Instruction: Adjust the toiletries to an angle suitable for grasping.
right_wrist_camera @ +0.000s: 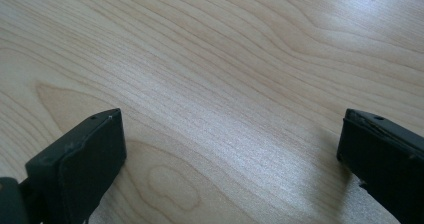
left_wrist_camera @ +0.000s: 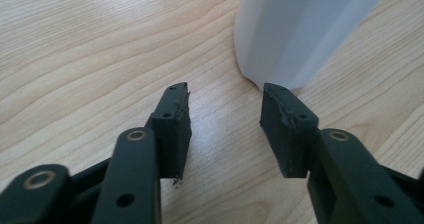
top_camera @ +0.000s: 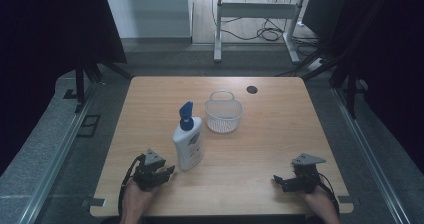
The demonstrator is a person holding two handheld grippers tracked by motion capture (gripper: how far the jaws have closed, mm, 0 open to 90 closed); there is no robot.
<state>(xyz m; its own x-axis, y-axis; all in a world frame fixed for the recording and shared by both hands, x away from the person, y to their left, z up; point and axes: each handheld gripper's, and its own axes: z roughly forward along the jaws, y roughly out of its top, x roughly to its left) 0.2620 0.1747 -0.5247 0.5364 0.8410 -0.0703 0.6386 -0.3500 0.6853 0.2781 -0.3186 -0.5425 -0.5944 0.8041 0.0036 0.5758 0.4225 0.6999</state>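
A white bottle (top_camera: 188, 149) with a blue pump top (top_camera: 186, 116) lies flat on the wooden bench (top_camera: 270, 149), a little left of the middle. Its pump points to about 12 o'clock, toward the far edge. Just past the pump, at about 1 o'clock from the bottle, stands a small see-through basket (top_camera: 223, 115) with a thin handle (the two are near each other but do not touch).

The left claw (top_camera: 169, 171) sits at about 7 o'clock from the bottle, close to its bottom end, with a hand (top_camera: 134, 196) behind it. In the left gripper view its two black jaws are partly apart, about half way, with bare wood between them. The white side of the bottle (left_wrist_camera: 300, 29) is right in front of the jaw tips, a bit toward the right one. The pads do not press on it, so this claw holds nothing.

The right claw (top_camera: 278, 180) rests low near the front right corner of the bench, at about 4 o'clock from the bottle and well apart from it. In the right gripper view its jaws stand wide open, with bare wood (right_wrist_camera: 225, 84) between them, and it holds nothing.
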